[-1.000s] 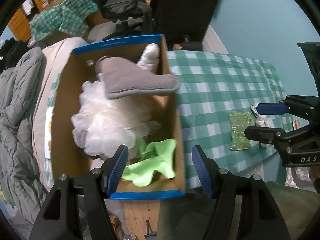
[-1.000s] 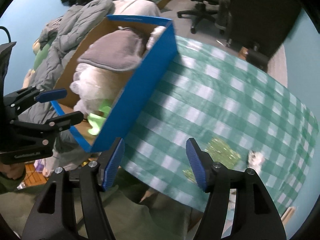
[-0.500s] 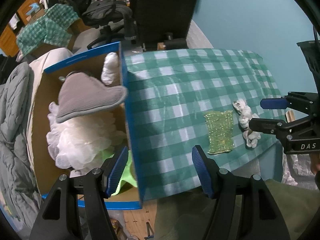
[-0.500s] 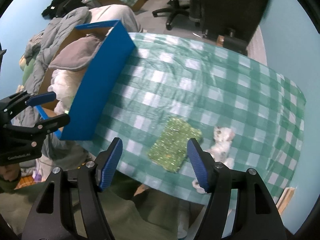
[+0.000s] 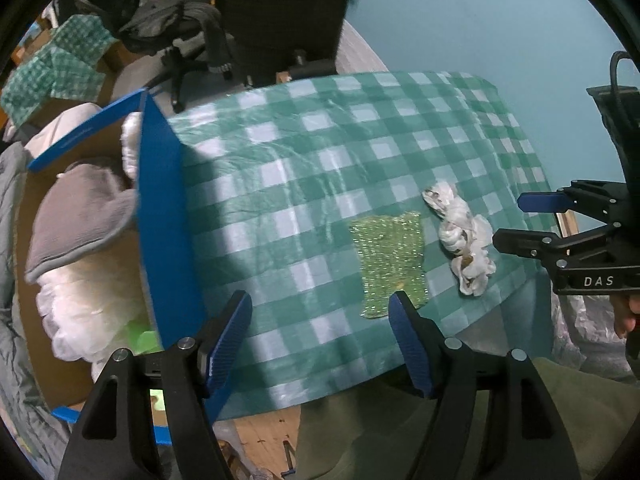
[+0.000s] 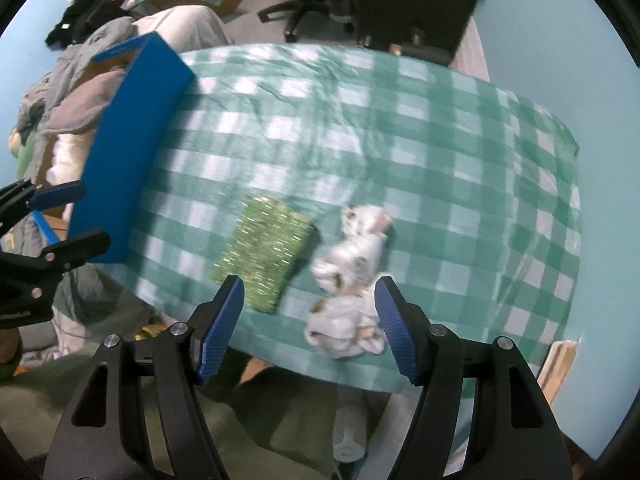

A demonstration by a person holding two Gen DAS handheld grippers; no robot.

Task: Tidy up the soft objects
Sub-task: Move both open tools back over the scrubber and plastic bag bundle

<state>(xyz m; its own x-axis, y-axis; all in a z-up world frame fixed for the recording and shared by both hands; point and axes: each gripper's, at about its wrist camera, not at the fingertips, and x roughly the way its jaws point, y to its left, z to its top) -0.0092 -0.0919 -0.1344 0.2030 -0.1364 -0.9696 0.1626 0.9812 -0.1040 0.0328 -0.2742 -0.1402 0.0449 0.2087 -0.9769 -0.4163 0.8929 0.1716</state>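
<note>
Green and white squares cover the table, and two soft things are left lying on it. We hold a gripper in each hand. Our left gripper has nothing in it, and its blue jaws are opening wider over bare cloth. Our right gripper is empty too, with its jaws spread apart and not pinching anything.

We think we are at the step of going to fetch the next soft thing. The sparkly green cloth lies flat near the front edge of the table. Just beside it, on its right, sits the crumpled white rag. In the right wrist view the rag looks to lie between our right jaws, but the pads are not pressing on it. That view is a bit blurry.

The blue box stands at the left side of the table. It already holds a gray mitt and a puffy white sponge.

Next, we think the right gripper should go down over the rag and squeeze it. The flat green cloth looks harder to pick up, so we would pinch it at an edge.
</note>
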